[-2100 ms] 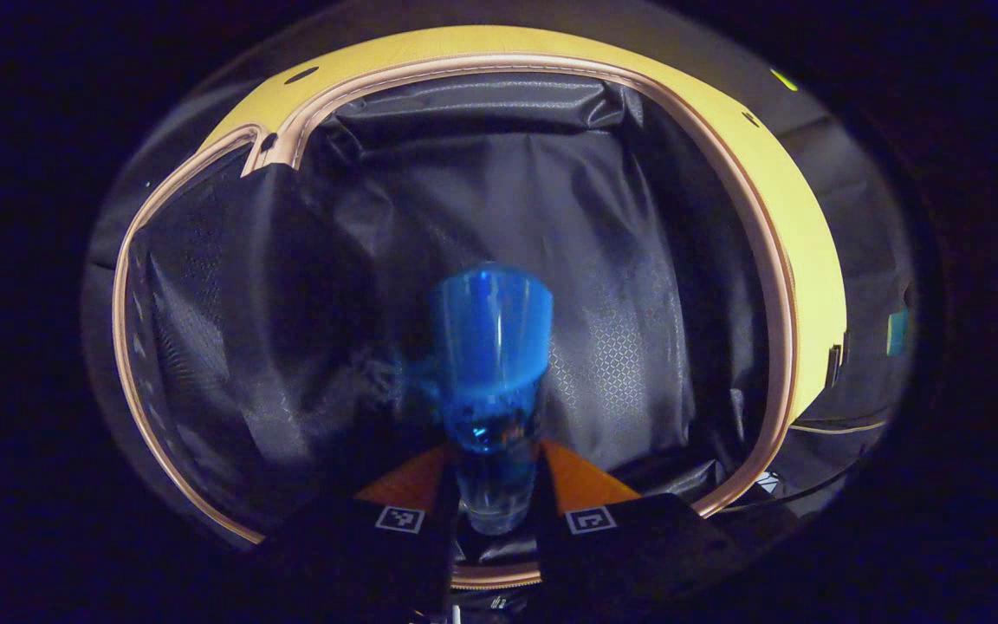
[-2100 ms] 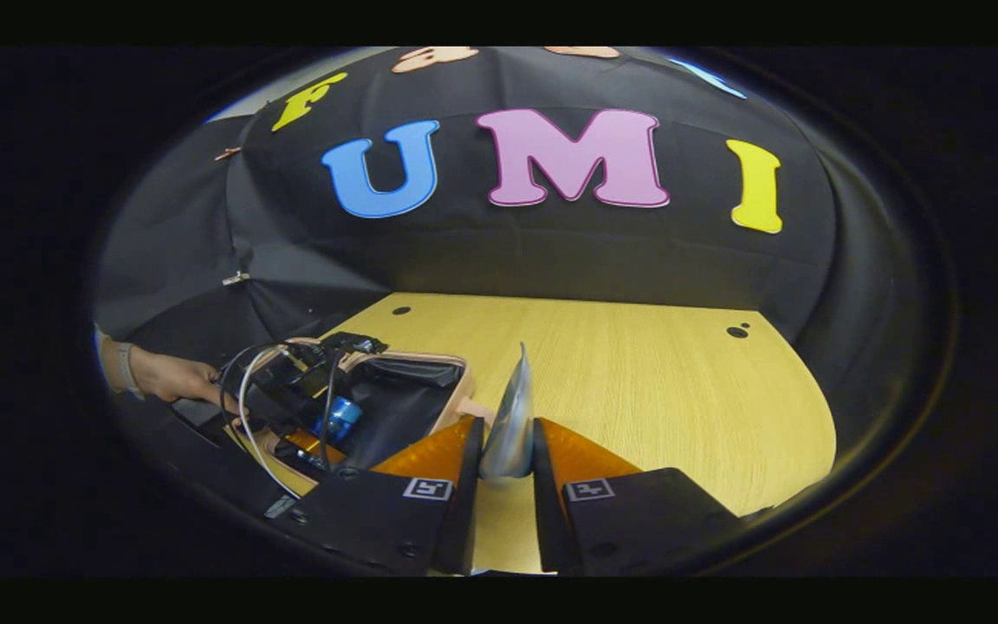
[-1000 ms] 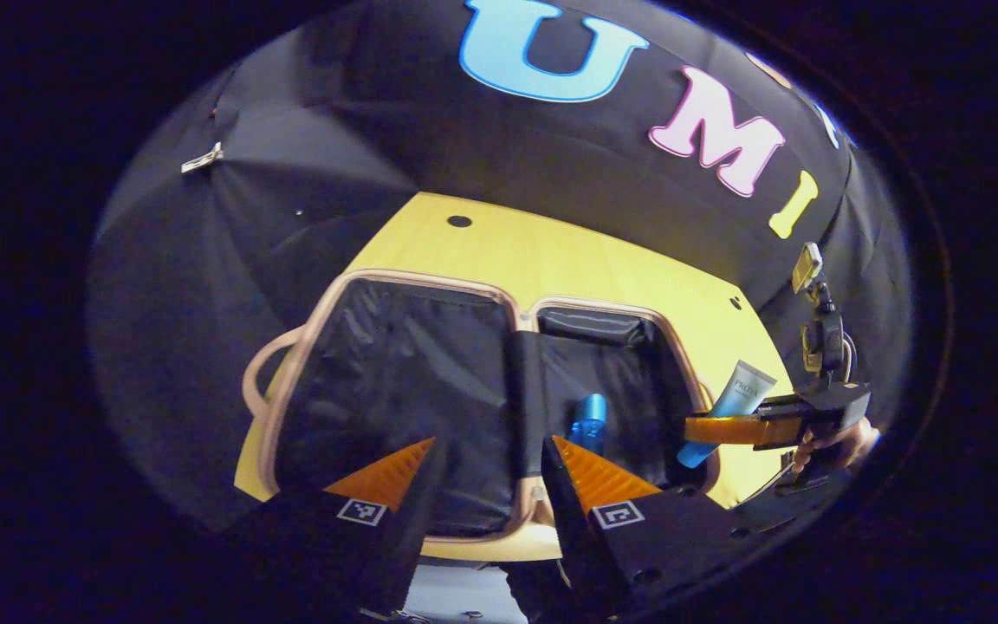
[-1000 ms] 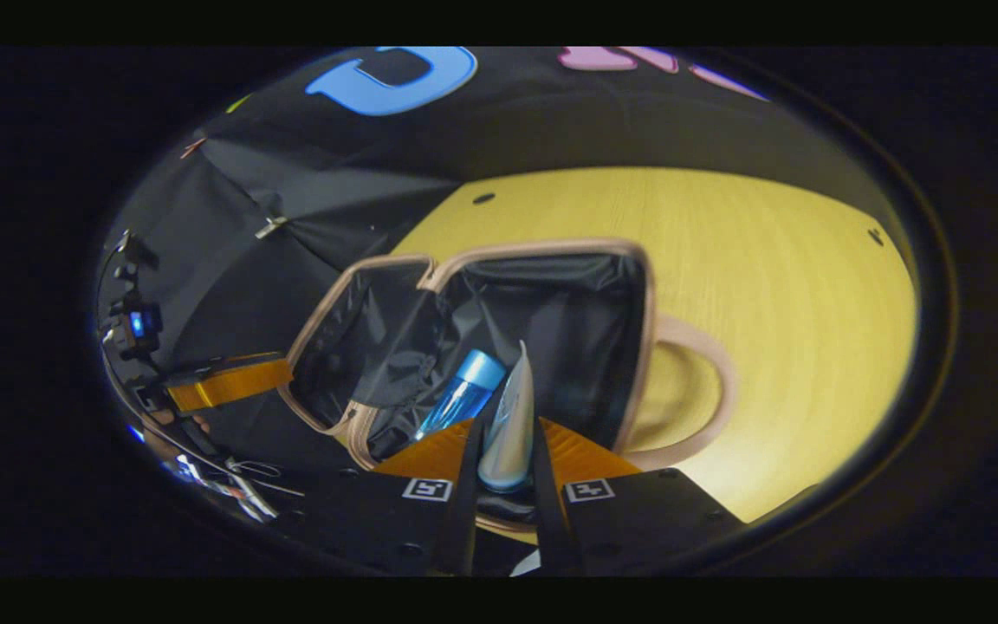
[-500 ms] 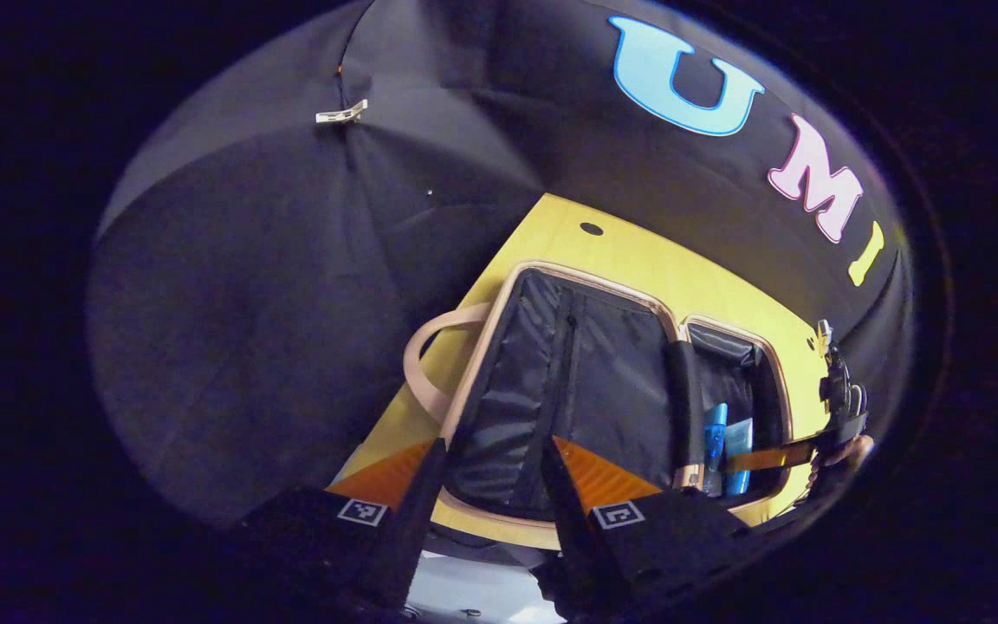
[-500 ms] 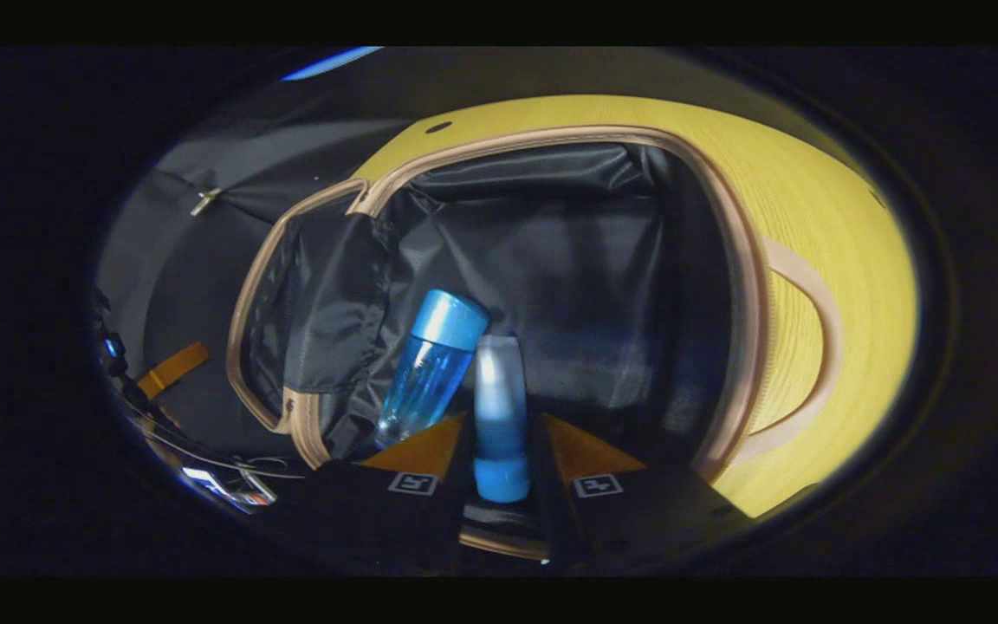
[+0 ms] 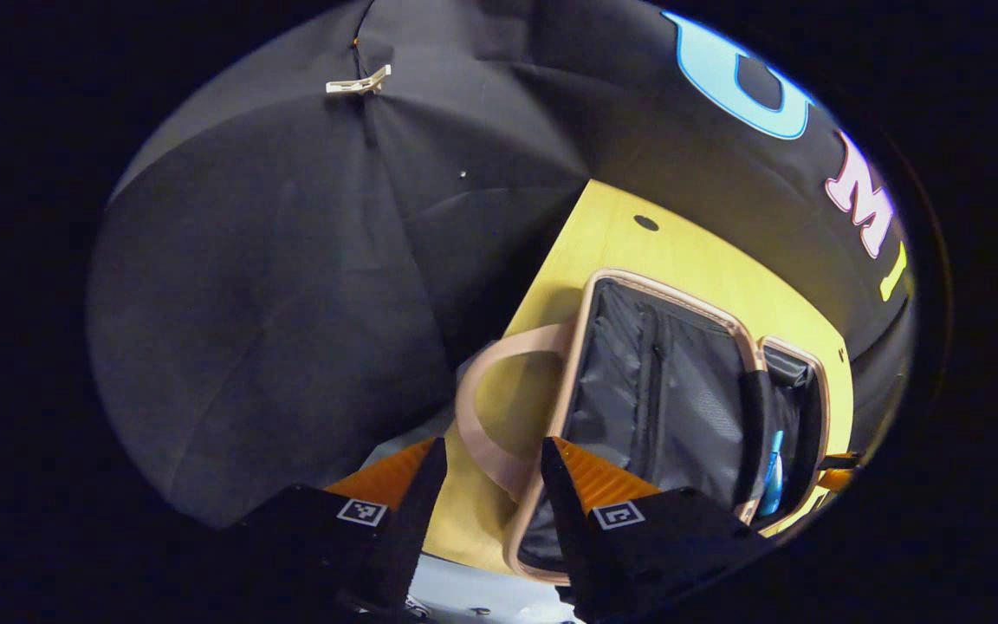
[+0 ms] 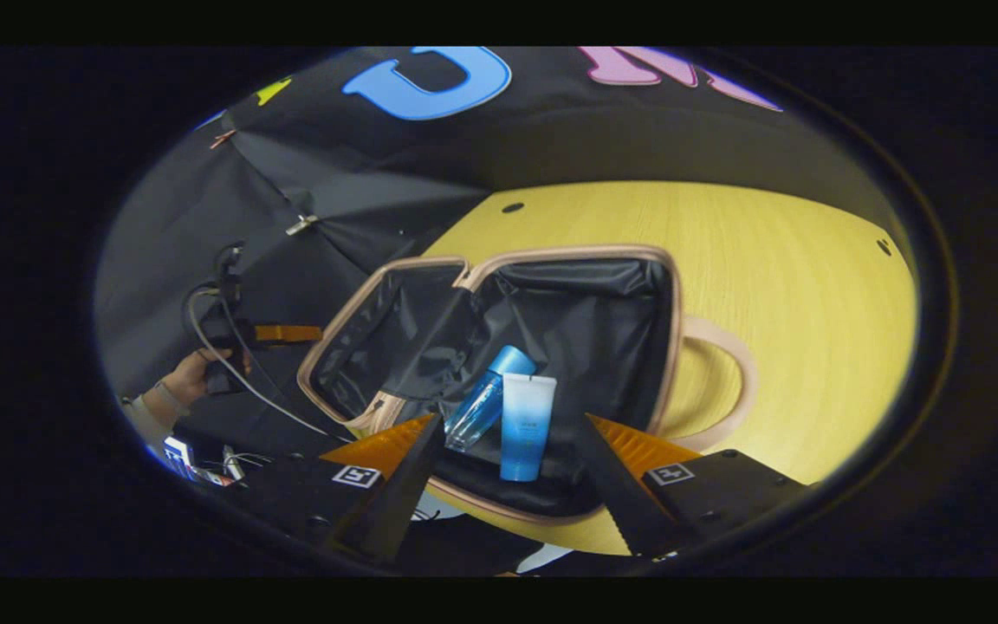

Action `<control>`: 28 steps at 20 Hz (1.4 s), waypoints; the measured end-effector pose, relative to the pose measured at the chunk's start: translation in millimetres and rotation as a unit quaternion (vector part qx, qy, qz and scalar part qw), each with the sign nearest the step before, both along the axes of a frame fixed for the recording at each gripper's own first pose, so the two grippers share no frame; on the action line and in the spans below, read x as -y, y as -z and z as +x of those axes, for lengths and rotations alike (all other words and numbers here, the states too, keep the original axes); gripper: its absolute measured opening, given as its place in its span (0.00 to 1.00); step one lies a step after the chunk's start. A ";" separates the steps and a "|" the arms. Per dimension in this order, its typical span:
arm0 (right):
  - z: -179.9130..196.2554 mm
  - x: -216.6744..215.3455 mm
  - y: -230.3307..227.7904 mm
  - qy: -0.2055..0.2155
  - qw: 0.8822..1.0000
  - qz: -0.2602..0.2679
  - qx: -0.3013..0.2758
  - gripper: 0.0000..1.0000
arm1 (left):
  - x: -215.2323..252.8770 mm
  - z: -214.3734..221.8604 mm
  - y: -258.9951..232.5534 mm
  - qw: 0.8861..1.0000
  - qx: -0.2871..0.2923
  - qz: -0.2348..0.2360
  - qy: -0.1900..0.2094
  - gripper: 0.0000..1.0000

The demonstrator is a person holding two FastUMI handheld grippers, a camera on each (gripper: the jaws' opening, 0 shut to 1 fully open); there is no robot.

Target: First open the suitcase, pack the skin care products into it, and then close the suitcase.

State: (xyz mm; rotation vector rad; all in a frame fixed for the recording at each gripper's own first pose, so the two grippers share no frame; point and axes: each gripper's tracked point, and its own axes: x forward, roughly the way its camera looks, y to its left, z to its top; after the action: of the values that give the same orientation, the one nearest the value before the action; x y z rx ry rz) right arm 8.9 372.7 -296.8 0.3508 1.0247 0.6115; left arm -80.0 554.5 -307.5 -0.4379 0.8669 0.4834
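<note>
The suitcase [image 8: 670,305] lies open on the yellow table [image 8: 793,286], with a beige rim and black lining. In its near half lie a blue bottle [image 8: 487,404] and a white-and-blue tube [image 8: 526,426], side by side and touching. My right gripper [image 8: 512,431] hovers open above them, holding nothing. In the left gripper view the suitcase [image 7: 670,296] sits to the right, with the bottle [image 7: 773,482] a blue sliver in the far half. My left gripper [image 7: 489,459] is open over that half's beige handle [image 7: 475,407].
A second beige handle [image 8: 740,381] loops out of the suitcase's right side. At the far left a hand [image 8: 185,380] holds the left gripper [image 8: 308,332], with cables trailing. Bare table stretches right of and behind the suitcase.
My right gripper has opened, let the tube drop beside the bottle, and pulled back up. My left gripper has swung left, from the suitcase's middle to its outer handle.
</note>
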 end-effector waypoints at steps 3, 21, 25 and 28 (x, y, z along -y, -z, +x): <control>4.2 18.2 -9.1 0.026 1.000 -0.001 0.017 0.94 | -13.8 10.1 0.1 1.000 0.002 -0.008 -0.002 0.75; 12.8 37.8 1.7 0.069 0.997 -0.014 0.011 0.95 | -50.2 38.5 35.5 0.982 0.029 -0.148 -0.114 0.74; 10.7 41.8 1.0 0.067 0.997 -0.021 0.012 0.95 | -46.6 49.8 49.2 0.986 0.004 -0.129 -0.107 0.58; 9.7 43.5 -1.9 0.065 0.997 -0.025 0.022 0.95 | -53.8 47.9 40.0 0.993 -0.006 -0.088 -0.082 0.17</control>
State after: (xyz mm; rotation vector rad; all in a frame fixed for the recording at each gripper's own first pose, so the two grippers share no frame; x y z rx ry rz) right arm 18.7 329.2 -294.9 0.3549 0.9658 0.4744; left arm -32.1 608.3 -347.4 -0.6724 0.8930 0.5636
